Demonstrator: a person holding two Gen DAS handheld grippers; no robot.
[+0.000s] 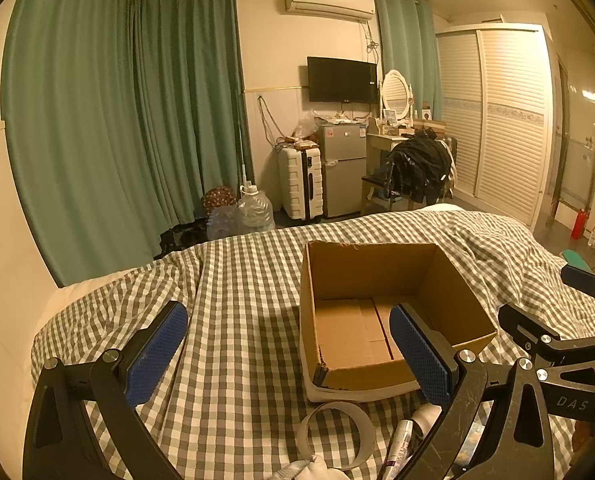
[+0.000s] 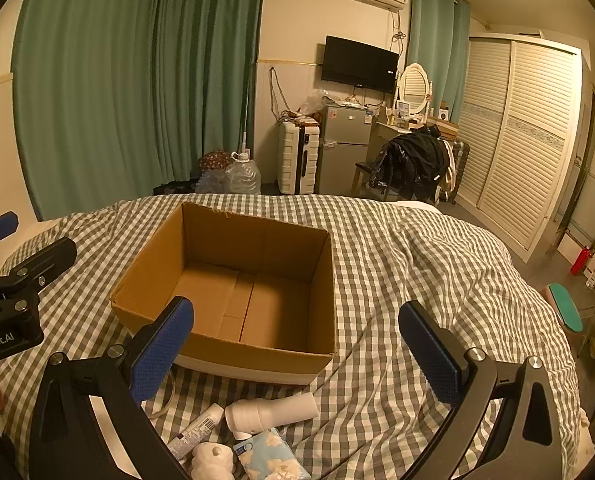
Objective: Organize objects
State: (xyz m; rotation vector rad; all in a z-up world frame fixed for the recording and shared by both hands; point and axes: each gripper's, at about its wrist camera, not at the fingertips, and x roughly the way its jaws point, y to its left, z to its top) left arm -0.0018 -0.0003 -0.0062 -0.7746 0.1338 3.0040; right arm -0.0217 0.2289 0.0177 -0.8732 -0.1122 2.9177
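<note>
An open, empty cardboard box (image 1: 449, 280) (image 2: 153, 264) sits on the checked bedspread (image 1: 237, 320) (image 2: 417, 264). Near its front edge lie a tape ring (image 1: 335, 434), a white tube (image 1: 399, 446) (image 2: 195, 428), a white bottle on its side (image 2: 269, 412), a blue floral packet (image 2: 271, 458) and a small white lumpy object (image 2: 211, 460). My left gripper (image 1: 289, 354) is open and empty, just above and behind the items, left of the box's front. My right gripper (image 2: 297, 354) is open and empty, above the items, in front of the box.
The bed ends beyond the box. Behind it stand green curtains (image 1: 117, 120), water jugs (image 1: 255, 206), a white suitcase (image 1: 301, 182), a small fridge (image 1: 343, 168), a chair with a black jacket (image 1: 419, 168) and a louvred wardrobe (image 1: 505, 120).
</note>
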